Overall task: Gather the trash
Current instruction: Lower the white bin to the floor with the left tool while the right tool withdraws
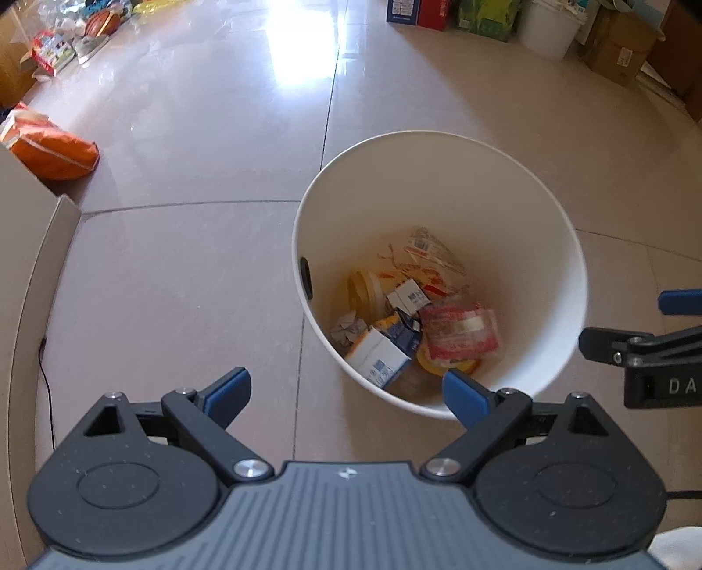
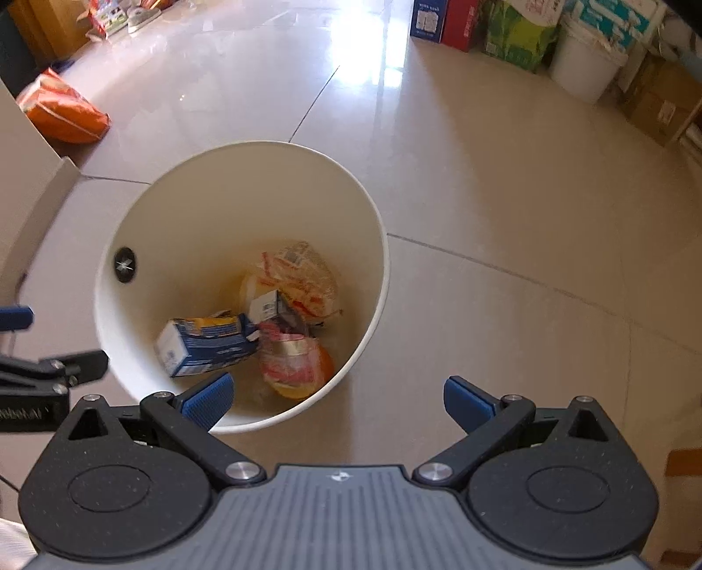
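The left wrist view shows the left gripper [image 1: 346,392] with jaws spread wide and nothing between them, held above the near rim of a white bin [image 1: 438,184]; the right gripper appears at the right edge of that view, bearing the partial letters "DA". The right wrist view shows the right gripper [image 2: 338,401], also wide open and empty, with the same bin [image 2: 245,197] lower left of centre. Only this view shows a round black fitting [image 2: 125,264] face-on on the bin's inner wall. The collected trash lies at the bottom of the bin: a blue-and-white carton [image 2: 206,346], a red-printed clear wrapper [image 1: 460,333], a yellow tub [image 1: 364,291] and a crumpled printed bag [image 2: 302,276]; their print is too small to read. The floor [image 1: 184,272] is glossy beige tile with strong glare. An orange bag [image 1: 52,151] lies at the left. Cardboard boxes [image 2: 653,105], a white bucket [image 2: 583,65] and coloured cartons [image 2: 517,30] stand along the far edge.
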Motion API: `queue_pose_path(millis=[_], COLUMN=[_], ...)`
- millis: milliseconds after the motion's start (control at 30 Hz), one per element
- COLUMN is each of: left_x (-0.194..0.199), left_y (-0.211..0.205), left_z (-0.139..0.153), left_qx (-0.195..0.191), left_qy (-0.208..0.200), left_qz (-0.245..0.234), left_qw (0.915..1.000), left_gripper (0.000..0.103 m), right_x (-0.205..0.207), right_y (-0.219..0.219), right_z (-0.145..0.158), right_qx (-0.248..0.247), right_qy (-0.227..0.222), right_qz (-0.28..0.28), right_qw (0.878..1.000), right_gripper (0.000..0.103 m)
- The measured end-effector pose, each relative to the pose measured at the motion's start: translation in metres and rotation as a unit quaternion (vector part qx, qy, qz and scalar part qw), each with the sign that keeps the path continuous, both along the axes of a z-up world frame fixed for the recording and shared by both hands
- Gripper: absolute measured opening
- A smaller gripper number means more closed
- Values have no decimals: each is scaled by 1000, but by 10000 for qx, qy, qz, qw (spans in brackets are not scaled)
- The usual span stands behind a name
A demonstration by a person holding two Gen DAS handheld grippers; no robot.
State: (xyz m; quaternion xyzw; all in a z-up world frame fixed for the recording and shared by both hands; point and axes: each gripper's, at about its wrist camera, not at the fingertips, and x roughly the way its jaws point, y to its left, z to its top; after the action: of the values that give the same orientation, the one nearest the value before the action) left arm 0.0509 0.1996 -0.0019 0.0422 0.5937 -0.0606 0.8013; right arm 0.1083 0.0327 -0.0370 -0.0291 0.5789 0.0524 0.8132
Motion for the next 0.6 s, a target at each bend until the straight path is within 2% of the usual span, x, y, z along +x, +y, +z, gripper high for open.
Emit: queue_pose_path(millis=[200, 400, 600], left_x=[-6, -13, -15], left_y=[5, -4, -15], left_z=[21, 27, 29], left_qx=[-250, -254, -36], left_qy=[227, 355, 321], left_qz=[223, 155, 3], left_qw=[9992, 9989, 9995], left_gripper=[96, 96, 96], right_x=[-7, -15, -17], right_y=[-4, 0, 3], right_z=[27, 42, 44], right_qx=[104, 141, 83], right_qy=[42, 56, -23], right_qz=[-72, -45, -16], right_qw=[9999, 9999, 10000], right_gripper=[103, 103, 103])
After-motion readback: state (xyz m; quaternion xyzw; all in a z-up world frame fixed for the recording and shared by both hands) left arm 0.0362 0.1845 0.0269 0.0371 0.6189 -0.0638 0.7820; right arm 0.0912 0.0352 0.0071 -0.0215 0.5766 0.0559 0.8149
